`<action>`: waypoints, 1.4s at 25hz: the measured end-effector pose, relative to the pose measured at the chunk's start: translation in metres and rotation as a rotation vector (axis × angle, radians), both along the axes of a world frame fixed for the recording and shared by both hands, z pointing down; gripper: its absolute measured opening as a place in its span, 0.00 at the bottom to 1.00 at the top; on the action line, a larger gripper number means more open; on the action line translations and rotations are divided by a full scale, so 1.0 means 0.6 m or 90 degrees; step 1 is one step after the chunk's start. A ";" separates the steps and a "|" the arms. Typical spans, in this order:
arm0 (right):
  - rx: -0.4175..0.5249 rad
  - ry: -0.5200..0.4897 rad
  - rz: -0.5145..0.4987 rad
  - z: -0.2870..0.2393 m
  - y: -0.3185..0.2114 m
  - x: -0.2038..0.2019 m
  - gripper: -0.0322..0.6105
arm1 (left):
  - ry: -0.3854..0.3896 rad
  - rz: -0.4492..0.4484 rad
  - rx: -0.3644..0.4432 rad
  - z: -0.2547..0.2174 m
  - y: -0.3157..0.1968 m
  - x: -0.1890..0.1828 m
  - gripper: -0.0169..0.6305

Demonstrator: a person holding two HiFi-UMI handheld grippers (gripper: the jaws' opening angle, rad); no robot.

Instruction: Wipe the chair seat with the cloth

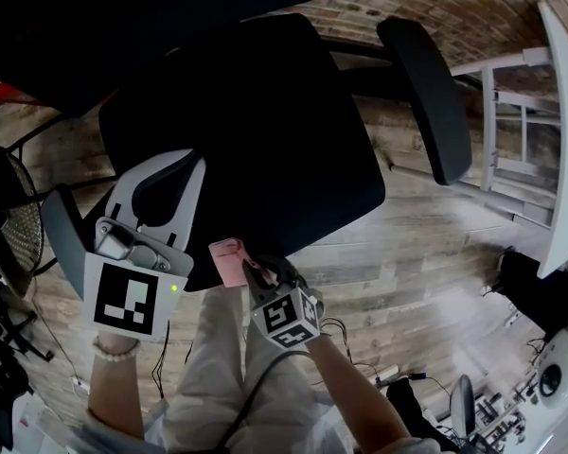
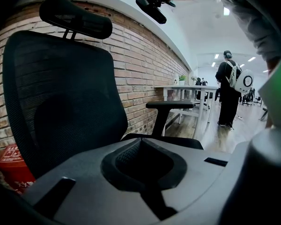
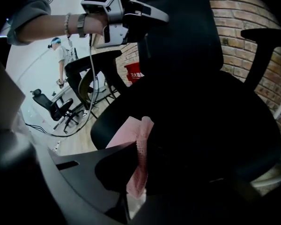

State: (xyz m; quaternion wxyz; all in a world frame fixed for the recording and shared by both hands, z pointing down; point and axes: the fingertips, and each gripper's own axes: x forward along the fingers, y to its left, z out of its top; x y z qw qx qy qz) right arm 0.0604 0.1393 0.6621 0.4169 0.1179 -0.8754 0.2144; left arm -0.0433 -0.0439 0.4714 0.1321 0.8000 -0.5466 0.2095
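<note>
Pink cloth (image 3: 136,156) pinched in right hand-held gripper (image 1: 248,274), at chair seat (image 1: 265,130) edge.

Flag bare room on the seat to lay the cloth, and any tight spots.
Free: the middle and far side of the seat, bordered by the backrest and the armrest. Crowded: the near left corner, where the left gripper hangs over the edge and the right gripper holds the cloth at the front rim.
</note>
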 end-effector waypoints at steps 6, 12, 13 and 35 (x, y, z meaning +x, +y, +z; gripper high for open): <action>0.045 0.041 0.044 0.006 -0.079 0.095 0.14 | 0.002 0.006 -0.002 -0.005 -0.015 0.024 0.05; 0.098 0.096 0.112 0.002 -0.184 0.196 0.14 | 0.006 0.010 0.001 -0.008 -0.034 0.041 0.05; 0.107 0.106 0.126 0.000 -0.202 0.214 0.14 | 0.007 0.011 0.001 -0.009 -0.037 0.044 0.05; 0.142 0.147 0.260 -0.089 -0.311 0.326 0.14 | -0.029 0.129 0.030 -0.095 -0.052 0.115 0.05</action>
